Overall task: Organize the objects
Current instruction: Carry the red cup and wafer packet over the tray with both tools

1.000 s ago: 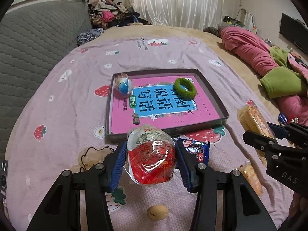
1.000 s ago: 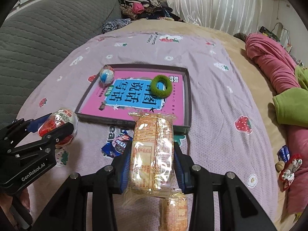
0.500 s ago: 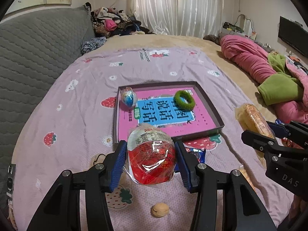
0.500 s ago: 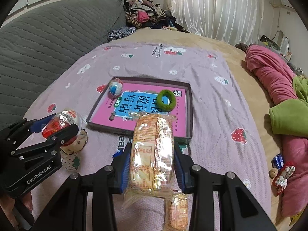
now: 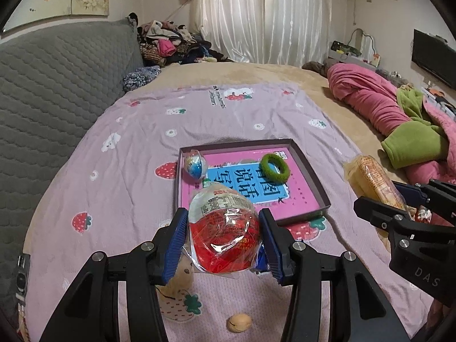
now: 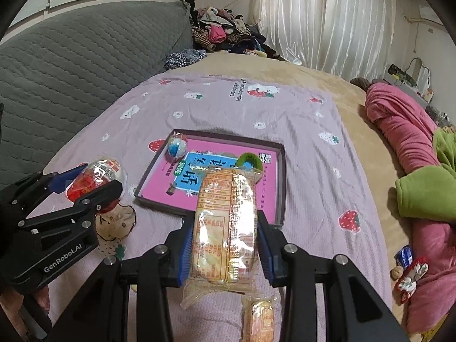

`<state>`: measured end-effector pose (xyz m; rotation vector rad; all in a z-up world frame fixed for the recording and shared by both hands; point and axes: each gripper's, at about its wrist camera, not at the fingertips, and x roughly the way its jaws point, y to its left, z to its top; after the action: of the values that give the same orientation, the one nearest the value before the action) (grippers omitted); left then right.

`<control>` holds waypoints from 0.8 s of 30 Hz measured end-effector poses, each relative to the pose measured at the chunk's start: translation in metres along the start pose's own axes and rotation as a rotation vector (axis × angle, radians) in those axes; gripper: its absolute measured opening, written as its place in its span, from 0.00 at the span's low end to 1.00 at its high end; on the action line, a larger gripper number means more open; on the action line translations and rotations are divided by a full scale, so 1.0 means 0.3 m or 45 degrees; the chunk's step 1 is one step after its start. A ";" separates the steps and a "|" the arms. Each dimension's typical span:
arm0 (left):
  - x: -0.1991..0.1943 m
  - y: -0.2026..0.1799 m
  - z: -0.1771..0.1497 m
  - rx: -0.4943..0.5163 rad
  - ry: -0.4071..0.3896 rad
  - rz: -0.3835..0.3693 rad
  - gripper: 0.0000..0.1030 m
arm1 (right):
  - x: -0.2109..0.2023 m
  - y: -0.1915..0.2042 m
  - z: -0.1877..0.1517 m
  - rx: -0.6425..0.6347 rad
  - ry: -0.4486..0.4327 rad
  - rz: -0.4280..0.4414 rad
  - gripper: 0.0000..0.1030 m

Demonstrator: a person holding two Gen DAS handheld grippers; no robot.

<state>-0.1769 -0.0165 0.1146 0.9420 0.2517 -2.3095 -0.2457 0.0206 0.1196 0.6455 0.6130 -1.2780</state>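
Note:
My left gripper (image 5: 223, 238) is shut on a red snack cup in clear wrap (image 5: 225, 233), held above the pink bedspread in front of the tray. My right gripper (image 6: 225, 242) is shut on a yellow cracker pack (image 6: 225, 225), also lifted off the bed. The shallow dark tray (image 5: 310, 168) has a pink and blue book as its floor and holds a blue and white wrapped ball (image 5: 195, 164) and a green hair ring (image 5: 275, 168). Each gripper shows in the other's view: the left gripper (image 6: 85, 182) at the left, the right gripper (image 5: 399, 199) at the right.
On the bedspread near me lie a walnut (image 5: 239, 322), a second small cracker pack (image 6: 258, 317), a beige bear-shaped cloth (image 6: 115, 222) and a blue packet (image 5: 260, 258) partly hidden. A grey quilted headboard (image 5: 51, 99) stands left; pink and green blankets (image 5: 404, 131) are piled right.
Both grippers have risen with their loads, so the tray and bedspread look smaller and farther below. Neither grip has changed.

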 end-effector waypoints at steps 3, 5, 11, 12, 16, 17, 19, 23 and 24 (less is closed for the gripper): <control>0.000 0.003 0.022 -0.002 -0.012 0.000 0.50 | -0.001 0.008 0.024 -0.004 -0.012 0.004 0.39; 0.004 0.009 0.035 -0.003 -0.017 -0.002 0.50 | 0.002 0.015 0.039 -0.009 -0.021 0.002 0.39; 0.035 0.030 0.066 -0.010 -0.020 0.008 0.50 | 0.029 0.028 0.081 -0.003 -0.028 0.013 0.39; 0.044 0.036 0.071 -0.016 -0.017 0.007 0.50 | 0.036 0.030 0.085 -0.002 -0.028 0.013 0.39; 0.079 0.057 0.086 -0.037 -0.010 0.003 0.51 | 0.066 0.031 0.103 0.006 -0.025 0.022 0.39; 0.085 0.060 0.090 -0.041 -0.010 0.003 0.51 | 0.072 0.032 0.106 0.008 -0.026 0.025 0.39; 0.101 0.067 0.097 -0.046 -0.014 0.004 0.51 | 0.086 0.031 0.116 0.015 -0.027 0.025 0.39; 0.119 0.079 0.112 -0.052 -0.018 0.003 0.51 | 0.108 0.026 0.130 0.031 -0.030 0.035 0.39; 0.123 0.080 0.114 -0.051 -0.015 0.003 0.51 | 0.113 0.024 0.133 0.035 -0.030 0.039 0.39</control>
<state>-0.2019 -0.0663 0.1155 0.9084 0.2912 -2.2987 -0.2301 -0.0297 0.1226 0.6592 0.5649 -1.2653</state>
